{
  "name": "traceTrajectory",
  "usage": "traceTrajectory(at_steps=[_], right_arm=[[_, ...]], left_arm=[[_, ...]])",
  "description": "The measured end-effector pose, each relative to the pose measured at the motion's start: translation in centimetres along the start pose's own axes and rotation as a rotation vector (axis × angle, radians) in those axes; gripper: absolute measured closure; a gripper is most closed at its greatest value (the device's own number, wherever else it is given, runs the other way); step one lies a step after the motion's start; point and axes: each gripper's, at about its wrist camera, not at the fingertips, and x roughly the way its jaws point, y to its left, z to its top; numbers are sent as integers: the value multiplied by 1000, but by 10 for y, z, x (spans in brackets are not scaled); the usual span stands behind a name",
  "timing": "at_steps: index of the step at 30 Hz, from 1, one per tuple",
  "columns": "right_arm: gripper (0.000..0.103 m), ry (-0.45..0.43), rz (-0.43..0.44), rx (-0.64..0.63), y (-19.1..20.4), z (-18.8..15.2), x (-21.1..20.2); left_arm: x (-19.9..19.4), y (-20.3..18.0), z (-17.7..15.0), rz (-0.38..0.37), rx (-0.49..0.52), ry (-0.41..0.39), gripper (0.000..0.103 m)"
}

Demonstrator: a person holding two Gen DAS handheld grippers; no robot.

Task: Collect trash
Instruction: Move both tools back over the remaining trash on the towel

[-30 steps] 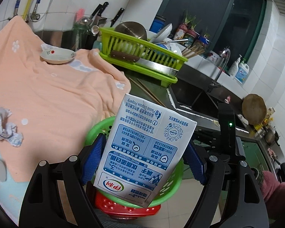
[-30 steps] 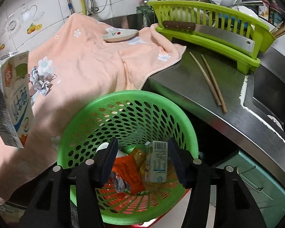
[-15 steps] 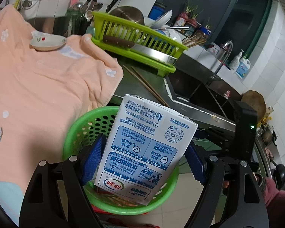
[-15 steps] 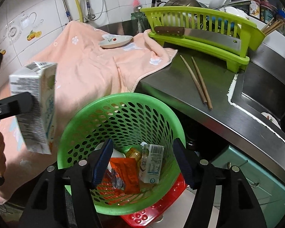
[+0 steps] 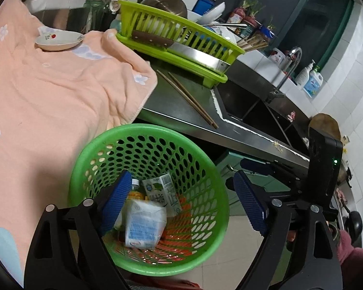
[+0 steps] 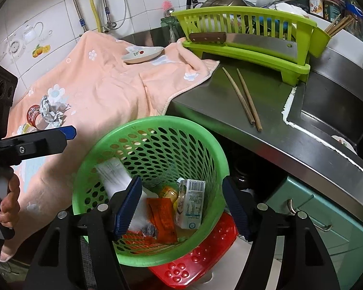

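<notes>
So I'm hovering both grippers over the green basket (image 5: 147,130), which is sitting on a red stool (image 6: 205,261) just off the near edge of the steel counter (image 5: 181,101).

My left gripper (image 5: 181,203) is standing wide with nothing between its pads, having just been opening. The big milk carton (image 5: 144,227) is lying down in the basket, a bit blurred, next to a smaller juice box (image 5: 162,191), a bottle and an orange wrapper. My right gripper (image 6: 182,205) is also spread fairly wide and empty, its jaws having just been opening too, right above the basket's mouth.

Progress-wise, I'm guessing we're well past halfway: several bits of trash are binned. What's left, as far as I can see, is on the peach towel (image 6: 104,89) over on the far left: a crumpled ball of foil (image 6: 52,111) and a small red-printed cup (image 6: 34,116) touching it.

Funny thing is, only the right camera is showing that leftover stuff, plus the red stool and my left hand (image 6: 8,203) on the handle. The left camera is missing the foil entirely, but it's giving me the tap (image 5: 290,65) and soap bottles (image 5: 309,79) far right.
</notes>
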Motion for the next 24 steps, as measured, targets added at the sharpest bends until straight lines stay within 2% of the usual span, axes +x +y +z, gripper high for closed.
traceTrajectory(at_steps=[8,14,24], right_arm=[[36,3,20,-24,10,4,2],[33,4,53,-58,29,12,8],[31,13,147,-164,88,35,30]], left_arm=[[-21,12,-7,36,-32,-34,15],[-50,29,-13,108,-74,-96,13],[-124,71,-26,299,-179,-228,8]])
